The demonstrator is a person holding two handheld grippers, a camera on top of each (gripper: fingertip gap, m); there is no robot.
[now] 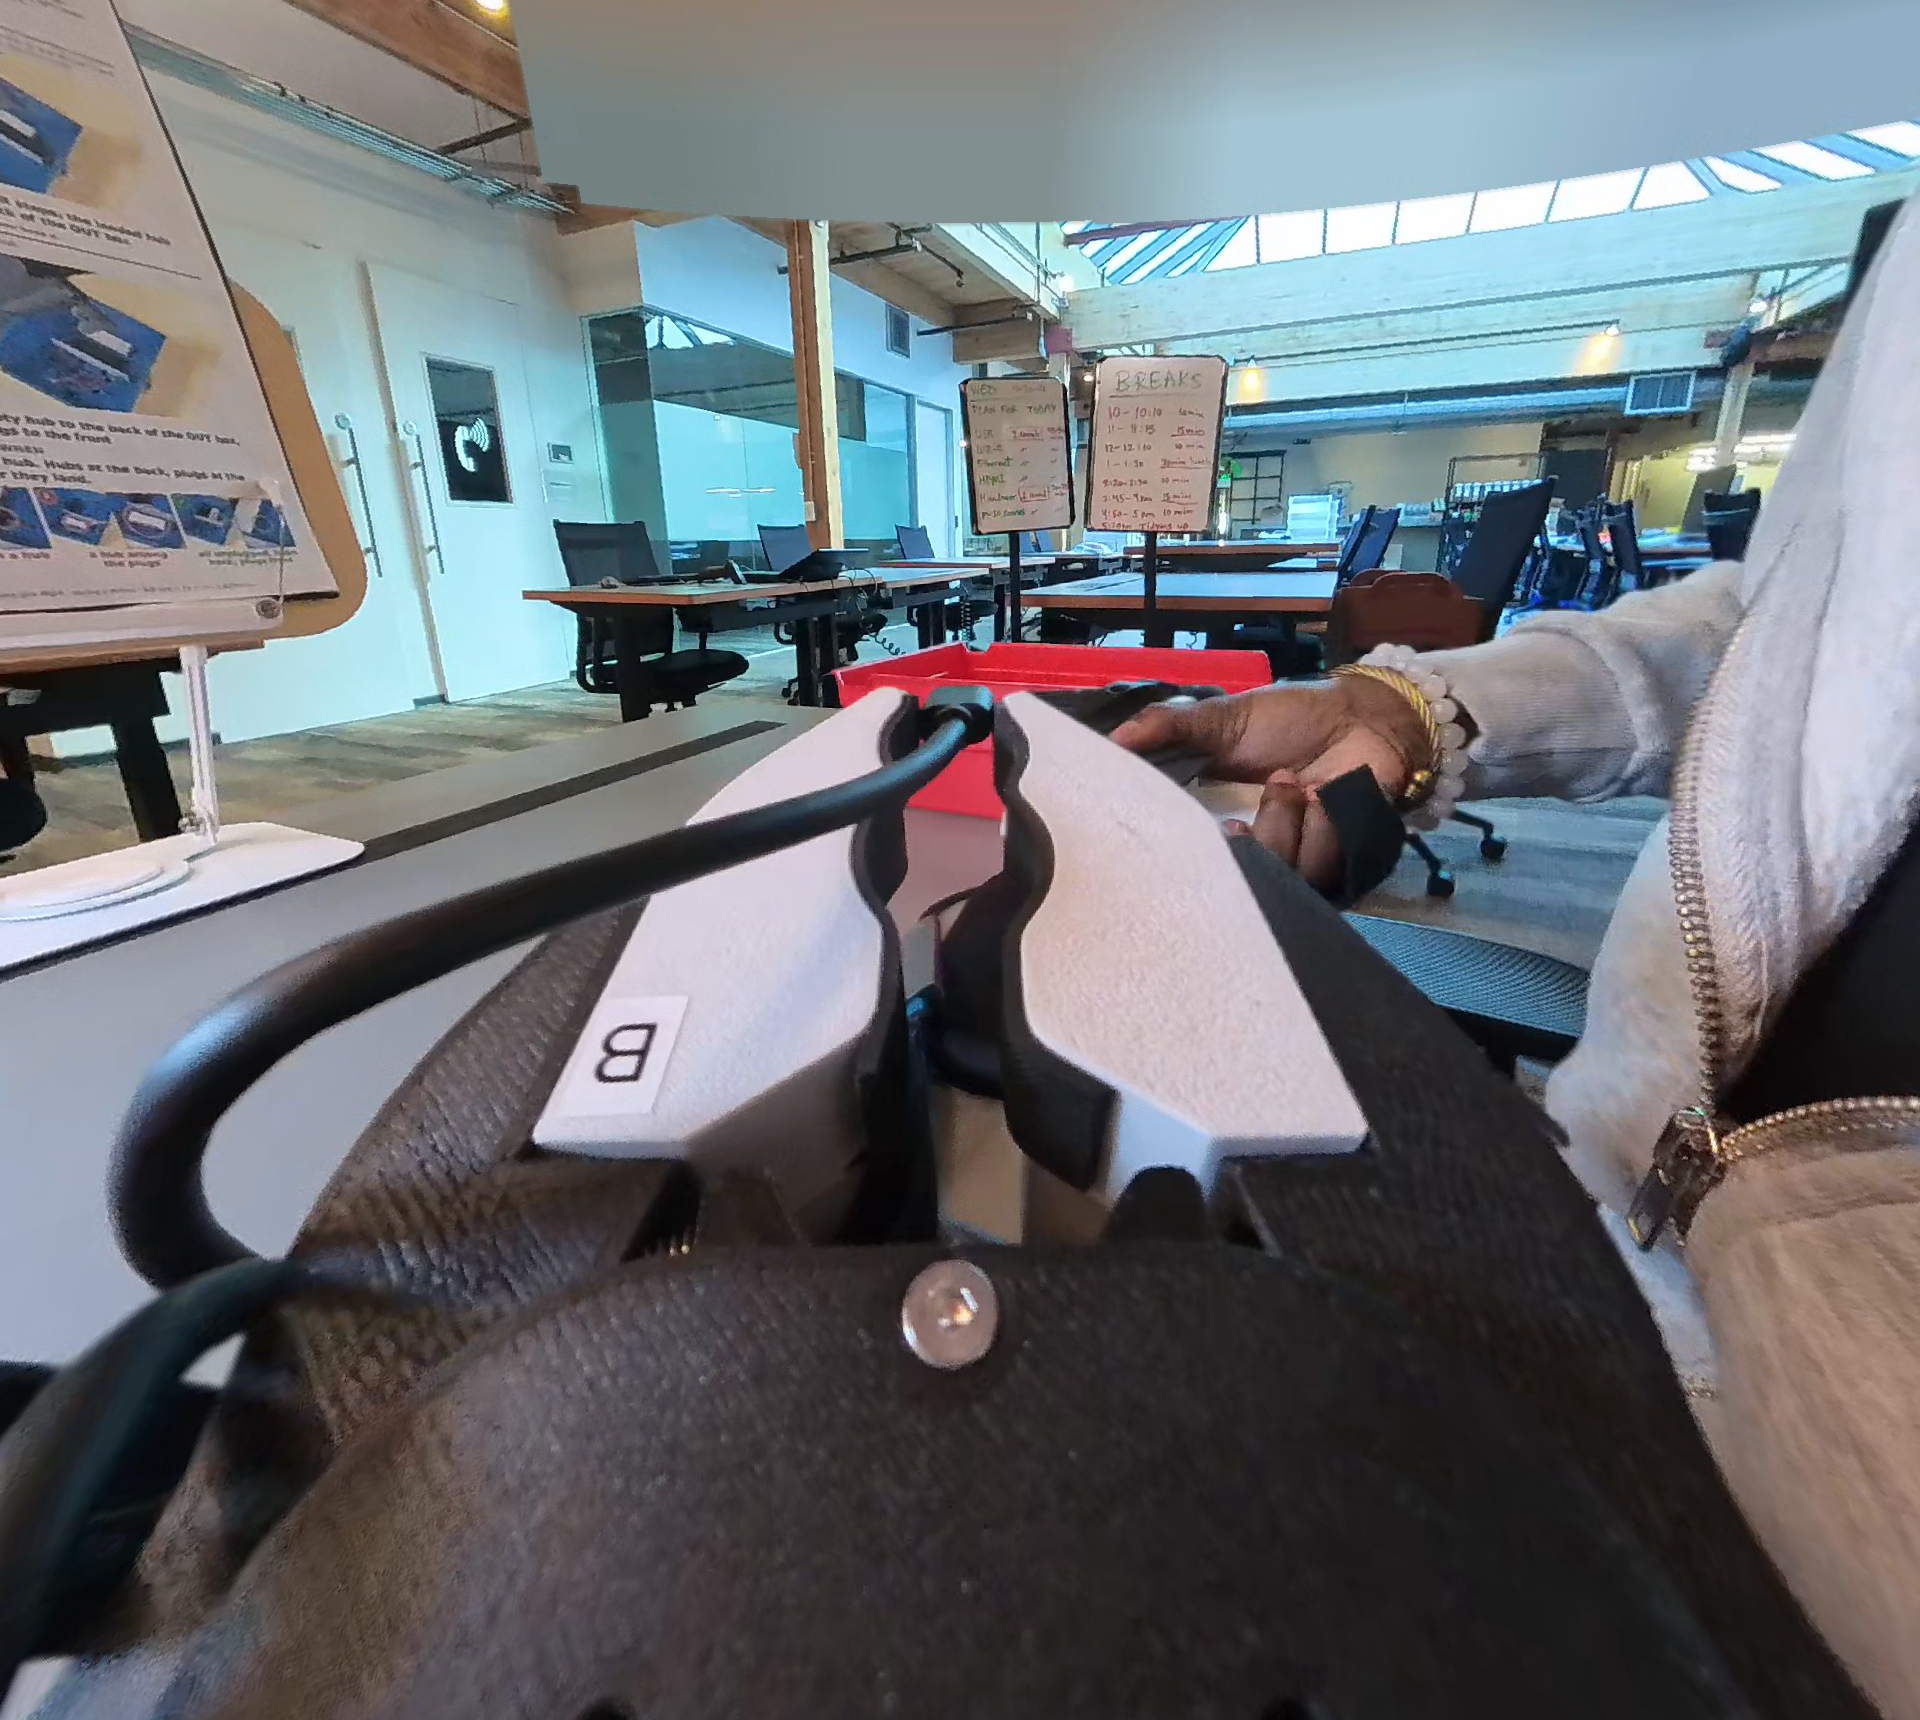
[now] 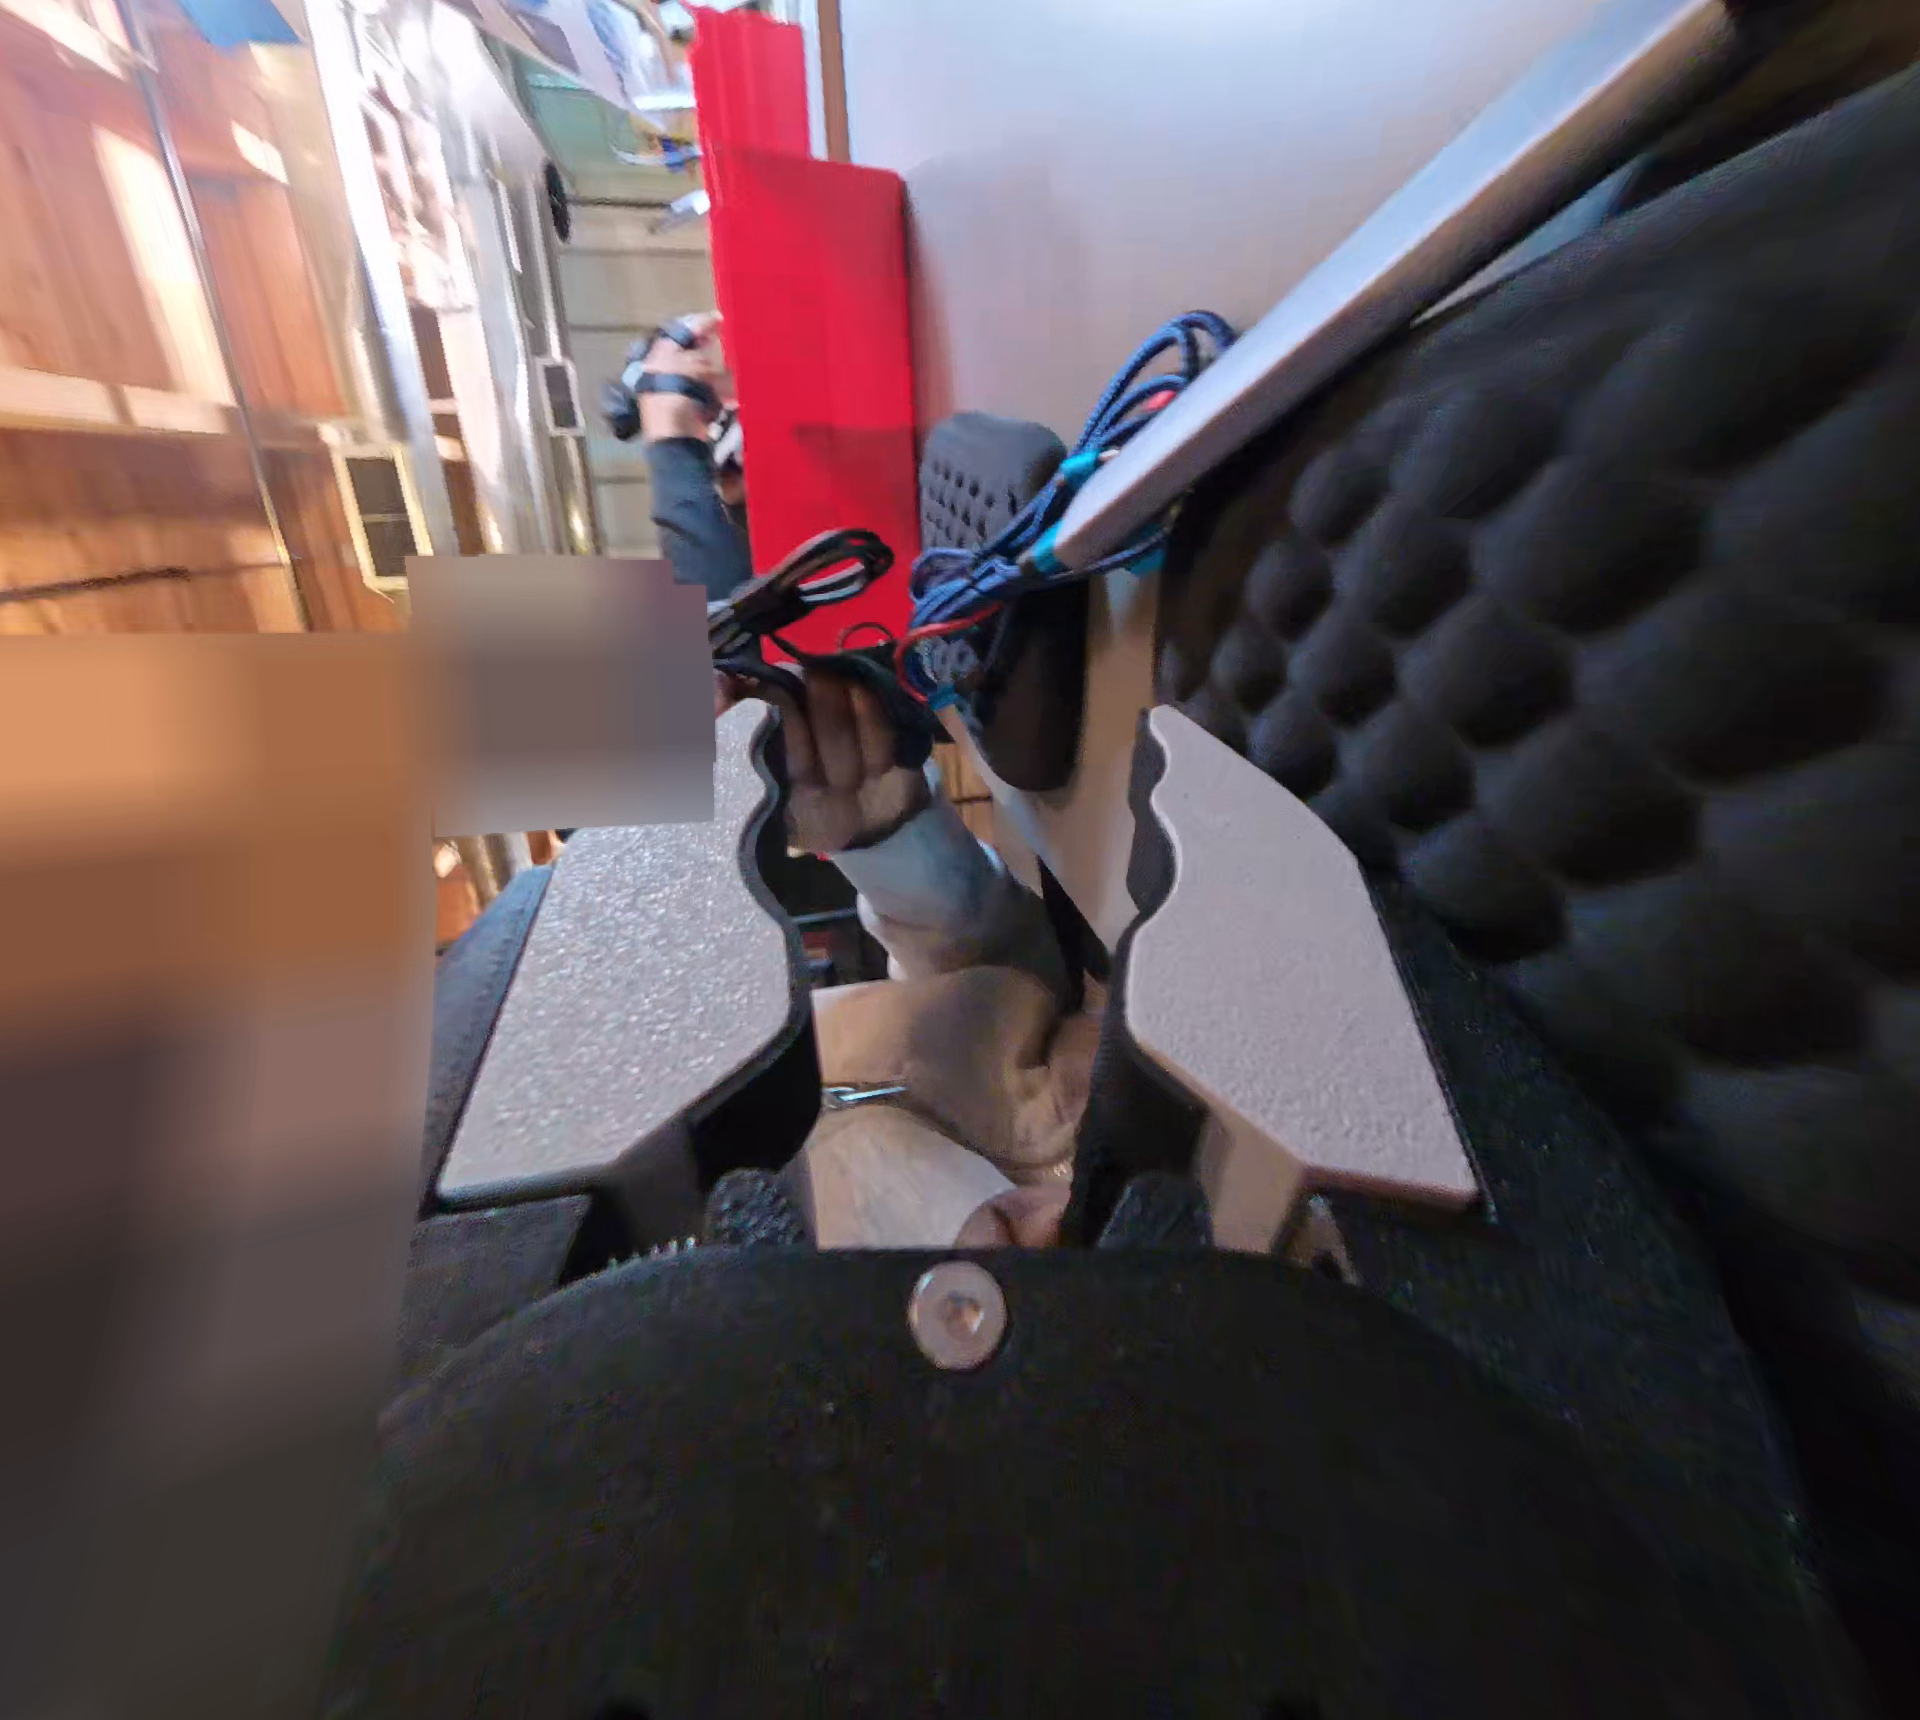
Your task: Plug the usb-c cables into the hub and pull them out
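My left gripper (image 1: 951, 712) is shut on the plug end of a black cable (image 1: 499, 901), which loops back to the left over the gripper's body. It is held above the grey table (image 1: 312, 995), in front of a red tray (image 1: 1049, 668). My right gripper (image 2: 951, 735) is open and empty, turned on its side. Beyond it a hand (image 2: 852, 766) holds a bundle of black cables (image 2: 821, 579). Blue braided cables (image 2: 1101, 444) meet the end of a silver-grey bar (image 2: 1351, 268) that may be the hub; I cannot tell if they are plugged in.
A hand with bracelets (image 1: 1299, 735) rests beside the red tray. An instruction sheet on a white stand (image 1: 135, 320) stands at the table's left. Black ridged foam (image 2: 1558, 631) fills the right of the right wrist view. The red tray (image 2: 810, 320) also shows there.
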